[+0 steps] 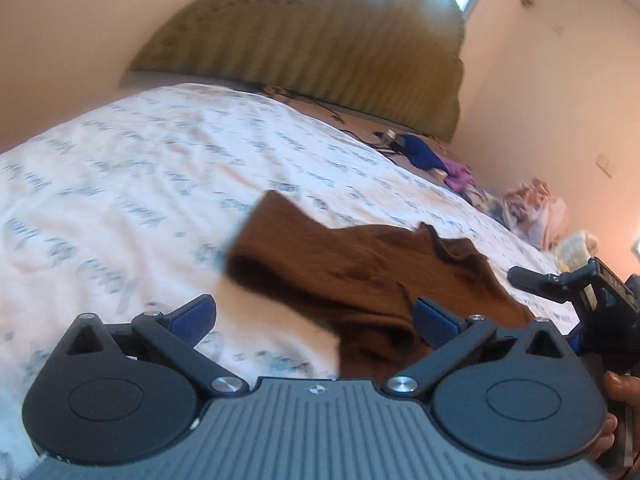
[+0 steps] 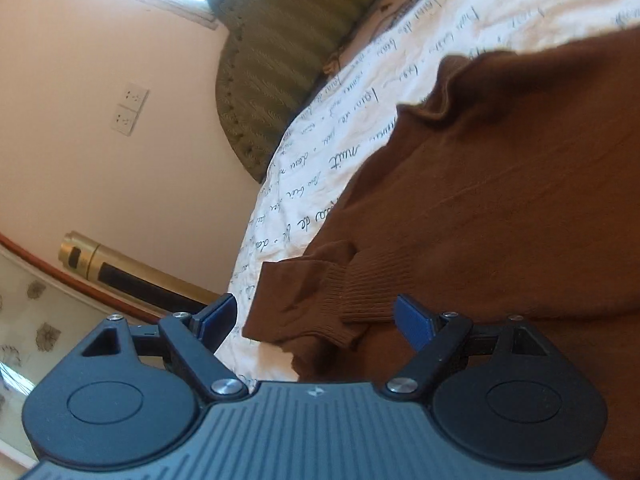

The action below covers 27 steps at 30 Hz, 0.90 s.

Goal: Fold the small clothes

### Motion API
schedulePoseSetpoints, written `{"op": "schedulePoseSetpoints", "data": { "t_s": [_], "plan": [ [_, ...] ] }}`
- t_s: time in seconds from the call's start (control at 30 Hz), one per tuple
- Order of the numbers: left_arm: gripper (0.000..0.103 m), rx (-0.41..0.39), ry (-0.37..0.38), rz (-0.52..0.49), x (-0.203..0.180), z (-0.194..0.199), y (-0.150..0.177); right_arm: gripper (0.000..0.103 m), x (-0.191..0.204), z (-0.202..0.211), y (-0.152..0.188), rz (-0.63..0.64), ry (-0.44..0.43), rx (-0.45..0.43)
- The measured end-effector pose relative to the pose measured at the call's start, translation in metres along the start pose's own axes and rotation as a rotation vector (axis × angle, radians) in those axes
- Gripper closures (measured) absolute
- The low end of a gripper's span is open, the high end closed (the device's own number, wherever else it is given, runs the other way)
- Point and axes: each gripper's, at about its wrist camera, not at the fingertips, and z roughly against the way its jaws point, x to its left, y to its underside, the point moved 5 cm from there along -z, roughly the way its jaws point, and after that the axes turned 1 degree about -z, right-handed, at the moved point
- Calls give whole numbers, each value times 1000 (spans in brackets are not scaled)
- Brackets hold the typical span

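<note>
A small brown knit sweater (image 1: 360, 272) lies spread on the white printed bedsheet (image 1: 140, 168). My left gripper (image 1: 314, 320) is open, its blue pads wide apart, close above the sweater's near edge. In the right wrist view the sweater (image 2: 500, 184) fills the right side, with a ribbed cuff (image 2: 320, 300) of one sleeve lying between the pads. My right gripper (image 2: 316, 322) is open around that cuff without pinching it. The right gripper also shows at the left wrist view's right edge (image 1: 560, 280).
An olive padded headboard (image 1: 312, 48) stands behind the bed. Blue and purple clothes (image 1: 436, 160) and a pile of other fabric (image 1: 536, 212) lie at the bed's far right edge. A wall with sockets (image 2: 128, 110) and a gold cylinder (image 2: 104, 264) are left of the bed.
</note>
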Motion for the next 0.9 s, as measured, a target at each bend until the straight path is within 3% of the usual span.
{"op": "schedulePoseSetpoints", "data": {
  "t_s": [0.07, 0.17, 0.27, 0.33, 0.37, 0.43, 0.47, 0.7, 0.8, 0.9],
  "plan": [
    [0, 4, -4, 25, 13, 6, 0, 16, -1, -10, 4, -50, -55, 53],
    [0, 13, -15, 44, 24, 10, 1, 16, -2, -20, 11, -55, -20, 69],
    [0, 27, -18, 51, 27, 10, 3, 17, -14, -37, 16, -152, -35, 96],
    [0, 37, -16, 47, 27, 10, 5, 32, -19, -49, 18, -176, -26, 110],
    [0, 40, -14, 44, 27, 10, 6, 48, -20, -53, 18, -193, -26, 107],
    [0, 47, -16, 35, 26, 10, 8, 71, -21, -62, 18, -220, -50, 118],
    [0, 52, -18, 31, 25, 10, 9, 96, -19, -66, 19, -205, -18, 117],
    [0, 63, -18, 27, 27, 16, 14, 98, 31, -79, 2, -28, 25, 26],
    [0, 60, -16, 26, 27, 18, 13, 98, 62, -85, -6, 84, 46, 28],
    [0, 54, -5, 22, 25, 20, 8, 98, 73, -86, -11, 89, 59, 58]
  ]
}}
